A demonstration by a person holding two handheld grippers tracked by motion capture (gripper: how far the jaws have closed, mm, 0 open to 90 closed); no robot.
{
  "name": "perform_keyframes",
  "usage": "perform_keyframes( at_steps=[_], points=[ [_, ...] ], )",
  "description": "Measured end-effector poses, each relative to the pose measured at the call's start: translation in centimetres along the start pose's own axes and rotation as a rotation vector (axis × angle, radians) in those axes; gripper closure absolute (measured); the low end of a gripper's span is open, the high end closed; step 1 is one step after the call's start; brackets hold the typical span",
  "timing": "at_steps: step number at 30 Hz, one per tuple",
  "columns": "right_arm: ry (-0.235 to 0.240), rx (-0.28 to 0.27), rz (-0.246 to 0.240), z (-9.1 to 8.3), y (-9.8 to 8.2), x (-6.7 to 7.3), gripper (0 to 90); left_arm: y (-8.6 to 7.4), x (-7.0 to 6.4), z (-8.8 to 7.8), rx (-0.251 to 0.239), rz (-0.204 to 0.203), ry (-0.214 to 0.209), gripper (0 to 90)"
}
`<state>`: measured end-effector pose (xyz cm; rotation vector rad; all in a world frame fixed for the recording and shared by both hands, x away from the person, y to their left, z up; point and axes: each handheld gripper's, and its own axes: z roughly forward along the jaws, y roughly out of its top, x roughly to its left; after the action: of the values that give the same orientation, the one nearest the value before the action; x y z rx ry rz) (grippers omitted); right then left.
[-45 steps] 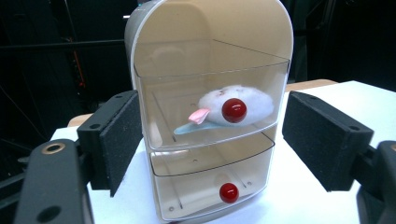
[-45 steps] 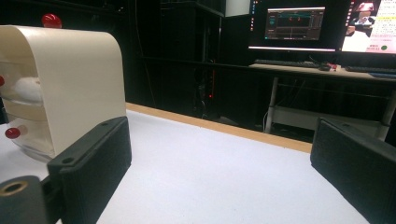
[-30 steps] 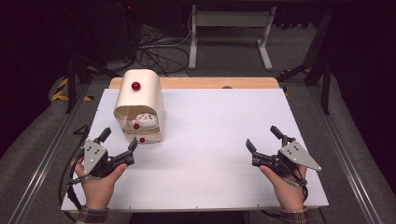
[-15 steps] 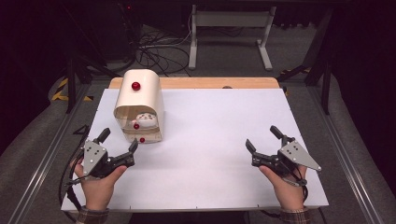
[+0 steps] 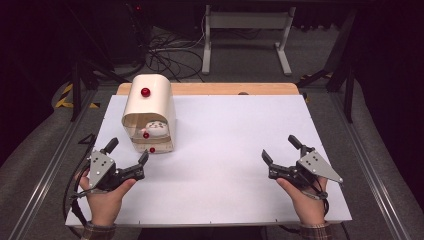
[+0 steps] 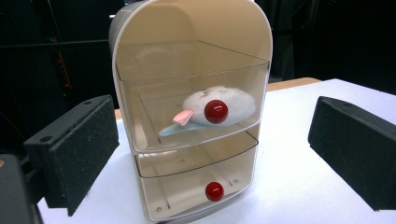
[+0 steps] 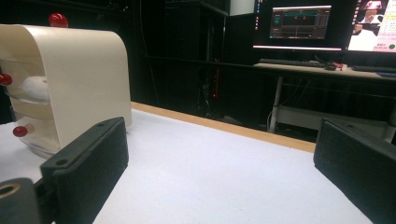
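Glossy cream plastic drawer unit (image 6: 187, 56) (clear fronts), matt white table (image 5: 225, 150)

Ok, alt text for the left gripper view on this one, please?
A small cream plastic cabinet with two clear red-knobbed drawers stands on a white table, framed by the left gripper and its open black fingers. The upper drawer holds a white plush toy; the lower drawer looks empty.

No change found between the earlier high views and now. Left gripper (image 5: 128, 151) and right gripper (image 5: 281, 148) at the same spots on the table (image 5: 225, 130), jaws spread as before. Drawer unit (image 5: 149, 112) unmoved ahead of the left gripper; both drawers shut as before.
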<state>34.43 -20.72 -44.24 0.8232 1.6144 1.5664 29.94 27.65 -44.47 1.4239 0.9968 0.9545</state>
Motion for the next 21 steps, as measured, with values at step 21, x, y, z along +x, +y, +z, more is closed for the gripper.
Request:
perform_keyframes(
  at_steps=[21],
  points=[
    [0.014,0.005,0.002,0.03,-0.08,0.11,3.3,0.03,-0.27,-0.20,-0.017,0.010,-0.028,0.3]
  ],
)
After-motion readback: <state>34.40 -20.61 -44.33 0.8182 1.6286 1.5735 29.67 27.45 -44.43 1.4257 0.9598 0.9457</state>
